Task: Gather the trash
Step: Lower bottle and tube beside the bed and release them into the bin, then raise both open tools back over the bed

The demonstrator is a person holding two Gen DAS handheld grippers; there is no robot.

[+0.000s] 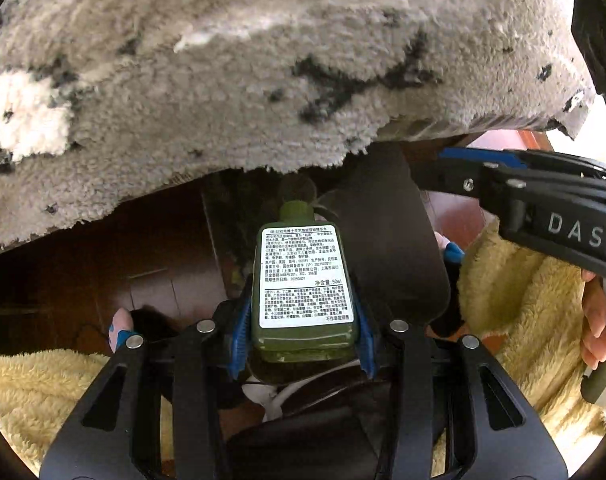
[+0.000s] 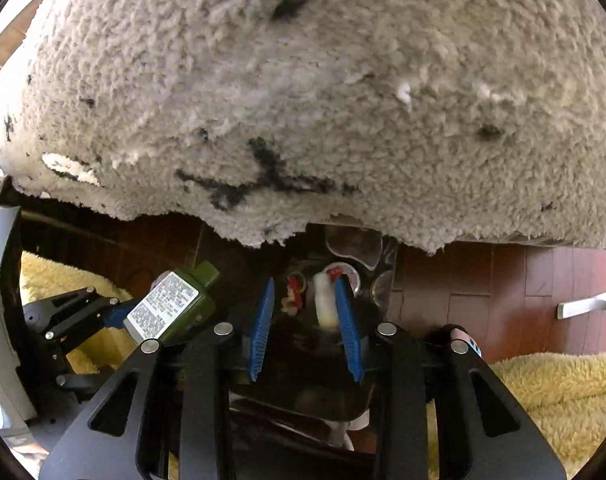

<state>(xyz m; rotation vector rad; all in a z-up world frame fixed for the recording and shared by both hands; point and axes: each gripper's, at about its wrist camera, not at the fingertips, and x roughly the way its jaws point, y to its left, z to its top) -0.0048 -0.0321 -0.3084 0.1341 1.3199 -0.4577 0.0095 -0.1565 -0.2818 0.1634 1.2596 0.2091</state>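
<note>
My left gripper (image 1: 303, 320) is shut on a small green bottle (image 1: 305, 276) with a white printed label, held above a dark trash bin (image 1: 387, 240) with a black lid or liner. The bottle also shows in the right wrist view (image 2: 171, 306), with the left gripper (image 2: 119, 316) at lower left. My right gripper (image 2: 305, 320) is open over the dark bin opening (image 2: 343, 252), where some trash lies: a white wad (image 2: 325, 300) and a red and yellow scrap (image 2: 293, 292). Nothing is between its blue pads (image 2: 263, 320).
A shaggy grey rug (image 1: 263, 72) with black marks fills the upper half of both views (image 2: 323, 100). Red-brown wooden floor (image 2: 503, 280) lies beyond its edge. Yellow fleece clothing (image 1: 515, 280) of the person is at both sides. A white strip (image 2: 591, 302) lies on the floor at right.
</note>
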